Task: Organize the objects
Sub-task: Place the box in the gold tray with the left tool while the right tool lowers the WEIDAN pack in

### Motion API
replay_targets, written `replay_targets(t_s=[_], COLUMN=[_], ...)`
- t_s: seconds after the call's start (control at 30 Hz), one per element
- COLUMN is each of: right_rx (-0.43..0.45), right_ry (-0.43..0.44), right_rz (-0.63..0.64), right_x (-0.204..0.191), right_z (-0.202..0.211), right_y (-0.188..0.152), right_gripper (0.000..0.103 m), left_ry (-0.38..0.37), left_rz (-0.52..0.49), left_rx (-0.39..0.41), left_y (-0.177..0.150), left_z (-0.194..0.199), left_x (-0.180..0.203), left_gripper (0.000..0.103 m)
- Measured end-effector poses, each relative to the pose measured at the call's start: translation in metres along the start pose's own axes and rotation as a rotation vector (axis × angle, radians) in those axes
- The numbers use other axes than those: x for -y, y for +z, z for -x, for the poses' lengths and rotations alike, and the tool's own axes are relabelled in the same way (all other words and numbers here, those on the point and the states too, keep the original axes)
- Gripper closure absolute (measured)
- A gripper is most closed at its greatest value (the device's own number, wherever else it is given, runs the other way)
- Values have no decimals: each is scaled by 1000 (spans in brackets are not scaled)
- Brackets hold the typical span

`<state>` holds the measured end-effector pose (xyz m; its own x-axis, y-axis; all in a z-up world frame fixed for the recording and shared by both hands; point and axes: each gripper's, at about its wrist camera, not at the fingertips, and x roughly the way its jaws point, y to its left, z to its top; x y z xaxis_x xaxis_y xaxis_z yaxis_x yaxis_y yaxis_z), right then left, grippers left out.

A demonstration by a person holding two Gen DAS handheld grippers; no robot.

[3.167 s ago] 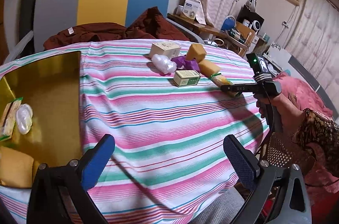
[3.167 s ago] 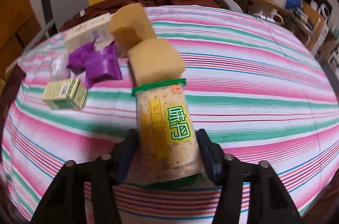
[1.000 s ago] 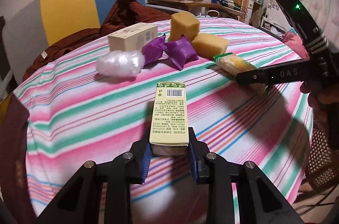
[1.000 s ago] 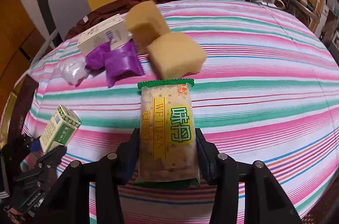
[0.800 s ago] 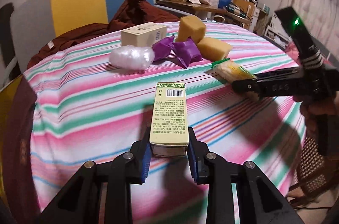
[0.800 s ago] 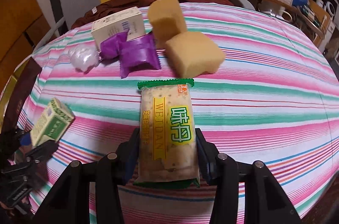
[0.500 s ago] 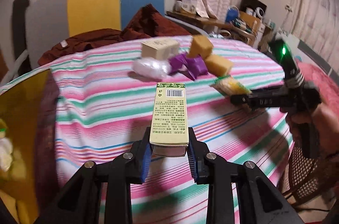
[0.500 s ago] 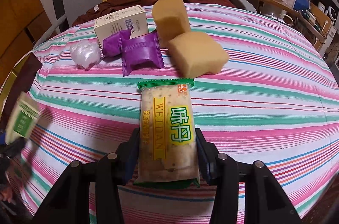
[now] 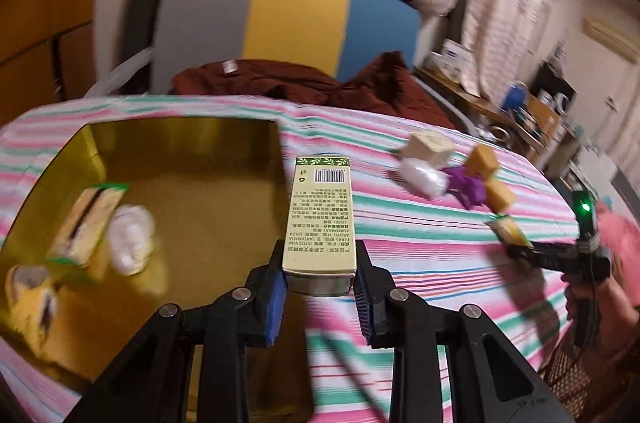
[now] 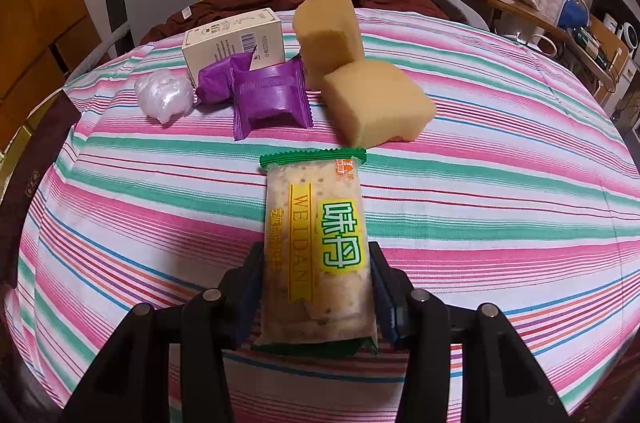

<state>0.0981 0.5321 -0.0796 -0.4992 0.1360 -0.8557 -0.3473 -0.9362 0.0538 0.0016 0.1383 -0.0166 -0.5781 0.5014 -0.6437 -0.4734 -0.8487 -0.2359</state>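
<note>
My left gripper [image 9: 320,297] is shut on a small green-and-cream carton [image 9: 320,219] with a barcode, held in the air by the right edge of a gold box [image 9: 180,151]. Inside that box lie a cracker packet [image 9: 86,219], a white wrapped ball [image 9: 130,237] and a yellow item [image 9: 28,297]. My right gripper [image 10: 316,303] is shut on a cracker packet [image 10: 318,247] with a green top seam, above the striped tablecloth [image 10: 500,183]. Beyond it lie two yellow sponges [image 10: 374,101], two purple packets [image 10: 272,97], a white ball [image 10: 164,95] and a cream box [image 10: 234,37].
A chair [image 9: 256,19] with grey, yellow and blue panels stands behind the table, with dark red cloth [image 9: 280,79] draped on it. A cluttered wooden shelf [image 10: 520,7] runs along the right wall. A dark brown lid edge [image 10: 28,167] lies at the table's left side.
My left gripper has swung left with the carton, rolling as it went, so the gold box has come into its view. The right gripper and its cracker packet have stayed put.
</note>
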Motion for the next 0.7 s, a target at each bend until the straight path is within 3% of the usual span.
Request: replay_targets(t_s=[0.13, 0.33, 0.47, 0.7], right_rx=[5, 58, 105, 161], right_ry=[-5, 65, 113, 268], right_rz=[-43, -127, -100, -17], right_x=[0, -13, -44, -115], right_z=[3, 23, 43, 72], right_y=[0, -14, -17, -6], right_gripper=[54, 54, 54, 54], left_ry=[41, 83, 80, 110], left_rz=[64, 138, 120, 119], left_rx=[-8, -65, -117, -121], left_y=[-2, -4, -8, -13], left_z=[2, -6, -14, -14], left_x=[-31, -68, -75, -85], left_gripper=[73, 73, 73, 71])
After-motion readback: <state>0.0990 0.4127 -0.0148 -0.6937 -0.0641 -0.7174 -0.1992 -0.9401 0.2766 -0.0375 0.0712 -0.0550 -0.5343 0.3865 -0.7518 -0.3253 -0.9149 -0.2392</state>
